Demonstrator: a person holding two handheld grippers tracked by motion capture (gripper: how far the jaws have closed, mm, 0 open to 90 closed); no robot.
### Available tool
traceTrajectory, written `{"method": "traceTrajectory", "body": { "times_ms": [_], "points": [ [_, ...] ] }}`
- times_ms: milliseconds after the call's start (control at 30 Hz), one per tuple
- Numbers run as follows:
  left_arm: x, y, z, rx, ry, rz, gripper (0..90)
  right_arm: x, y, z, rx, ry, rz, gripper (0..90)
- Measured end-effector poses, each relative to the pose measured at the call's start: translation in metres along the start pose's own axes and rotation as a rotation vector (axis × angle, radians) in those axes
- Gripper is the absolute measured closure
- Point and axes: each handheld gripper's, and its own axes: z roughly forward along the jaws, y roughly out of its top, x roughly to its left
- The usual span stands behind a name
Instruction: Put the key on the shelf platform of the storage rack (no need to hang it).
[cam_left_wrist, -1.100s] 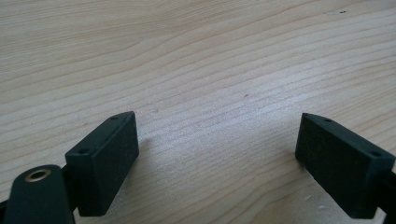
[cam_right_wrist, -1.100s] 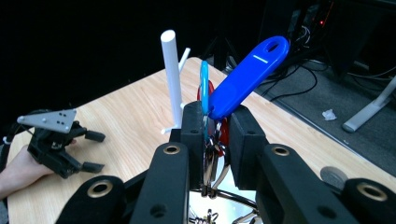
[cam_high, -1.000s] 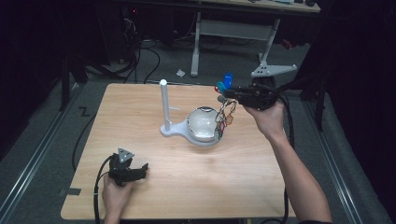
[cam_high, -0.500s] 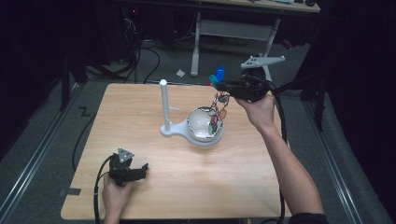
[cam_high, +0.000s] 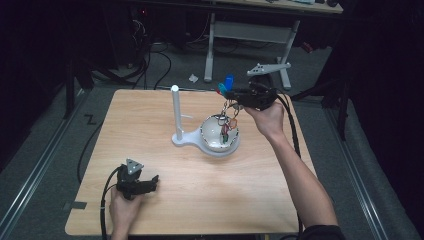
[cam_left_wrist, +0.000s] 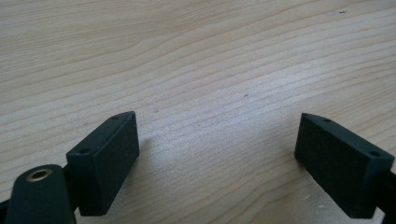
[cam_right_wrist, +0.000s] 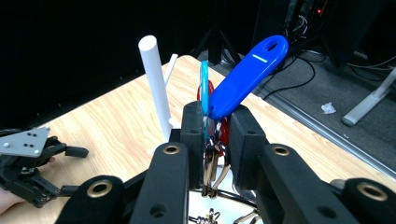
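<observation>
My right gripper (cam_high: 226, 93) is held above the table's far middle, shut on a bunch of key tags. A blue tag (cam_right_wrist: 247, 77), a teal tag (cam_right_wrist: 204, 86) and a red one behind them stick up out of its jaws. The bunch's metal rings (cam_high: 227, 122) dangle from it down over a white bowl (cam_high: 206, 131). The bowl rests on the base of a white stand with an upright post (cam_high: 175, 112) to its left. My left gripper (cam_high: 150, 181) lies on the wooden table near the front left, jaws wide open with nothing between them (cam_left_wrist: 217, 154).
The wooden table (cam_high: 150, 125) has bare wood around the stand. Beyond its far edge stand a grey desk frame (cam_high: 250, 35) and floor cables. The left gripper (cam_right_wrist: 28, 163) appears low at the left of the right gripper view.
My right gripper has moved left and slightly up with the key bunch, so the rings now hang over the bowl. The left gripper has stayed put.
</observation>
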Motion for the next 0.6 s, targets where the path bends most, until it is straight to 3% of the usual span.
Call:
{"method": "traceTrajectory", "body": {
  "times_ms": [600],
  "points": [
    [0.0, 0.0, 0.0, 0.003, -0.002, -0.001, 14.2, -0.004, -0.017, 0.027, 0.044, -0.017, 0.019, 78.1]
  ]
}}
